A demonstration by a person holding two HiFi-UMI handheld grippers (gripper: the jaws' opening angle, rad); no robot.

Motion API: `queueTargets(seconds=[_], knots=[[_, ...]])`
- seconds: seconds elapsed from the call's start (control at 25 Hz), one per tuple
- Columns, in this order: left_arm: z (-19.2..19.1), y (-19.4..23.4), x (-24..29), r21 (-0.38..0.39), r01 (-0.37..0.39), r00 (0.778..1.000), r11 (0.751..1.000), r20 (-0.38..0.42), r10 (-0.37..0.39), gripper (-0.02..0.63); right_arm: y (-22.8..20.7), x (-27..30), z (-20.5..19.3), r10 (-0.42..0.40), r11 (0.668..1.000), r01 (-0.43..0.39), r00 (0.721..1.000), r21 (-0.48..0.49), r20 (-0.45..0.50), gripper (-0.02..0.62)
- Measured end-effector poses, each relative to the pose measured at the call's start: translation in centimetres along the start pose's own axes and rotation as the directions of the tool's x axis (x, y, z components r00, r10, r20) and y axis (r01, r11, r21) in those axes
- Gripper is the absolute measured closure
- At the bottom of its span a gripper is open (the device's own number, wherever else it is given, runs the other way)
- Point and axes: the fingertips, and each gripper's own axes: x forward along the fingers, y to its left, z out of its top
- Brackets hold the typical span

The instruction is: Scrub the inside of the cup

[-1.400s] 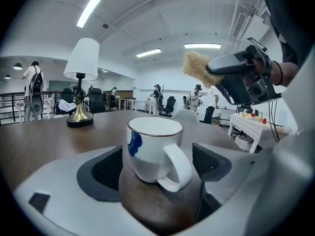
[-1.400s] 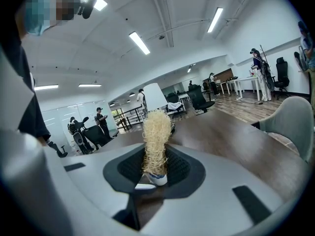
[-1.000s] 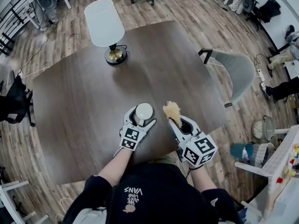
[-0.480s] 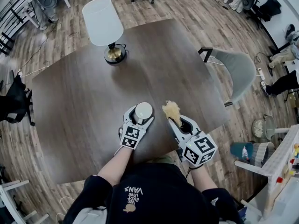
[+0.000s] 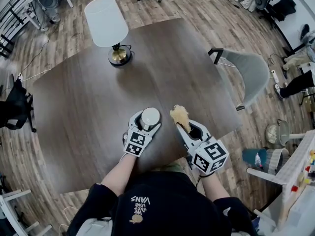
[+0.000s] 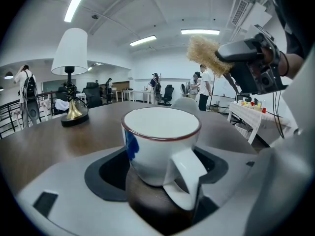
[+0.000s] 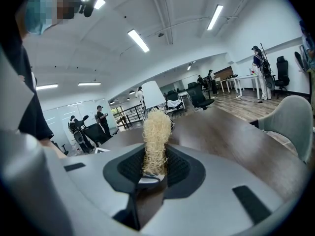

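Cup (base hidden) just clamped by left gripper; right gripper pinches scrubber, maybe loofah

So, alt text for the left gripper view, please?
A white, red-rimmed cup stands on the table between the left gripper's jaws, which have just been closing on it. Upper right, the right gripper holds a straw-coloured scrubber; a lamp stands left.

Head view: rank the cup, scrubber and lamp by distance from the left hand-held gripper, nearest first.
1. Cup: between the left hand-held gripper's jaws, which have just been closing.
2. Scrubber: to its right.
3. Lamp: far across the table, upper left.
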Motion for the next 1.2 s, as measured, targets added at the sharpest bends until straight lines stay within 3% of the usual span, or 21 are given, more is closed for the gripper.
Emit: queueTargets(seconds=[0.4, 0.6, 0.88, 1.2], knots=[[2.0, 0.0, -2.8, 0.068, -0.016, 1.000, 0.998, 0.010, 0.015, 0.235, 1.8, 0.9, 1.1, 0.066, 0.997, -0.065, 0.998, -0.028, 0.013, 0.506], [5.2, 0.4, -5.2, 0.166, -0.046, 0.998, 0.985, 0.038, 0.041, 0.235, 3.1, 1.0, 2.2, 0.108, 0.993, -0.106, 0.994, -0.059, 0.023, 0.506], [9.6, 1.1, -9.3, 0.313, -0.117, 0.993, 0.943, 0.053, 0.106, 0.235, 5.5, 0.5, 4.0, 0.177, 0.977, -0.169, 0.983, -0.129, 0.046, 0.506], [13.1, 2.2, -13.9, 0.424, -0.196, 0.979, 0.884, 0.040, 0.198, 0.233, 9.1, -0.1, 6.2, 0.251, 0.952, -0.234, 0.966, -0.198, 0.064, 0.506]])
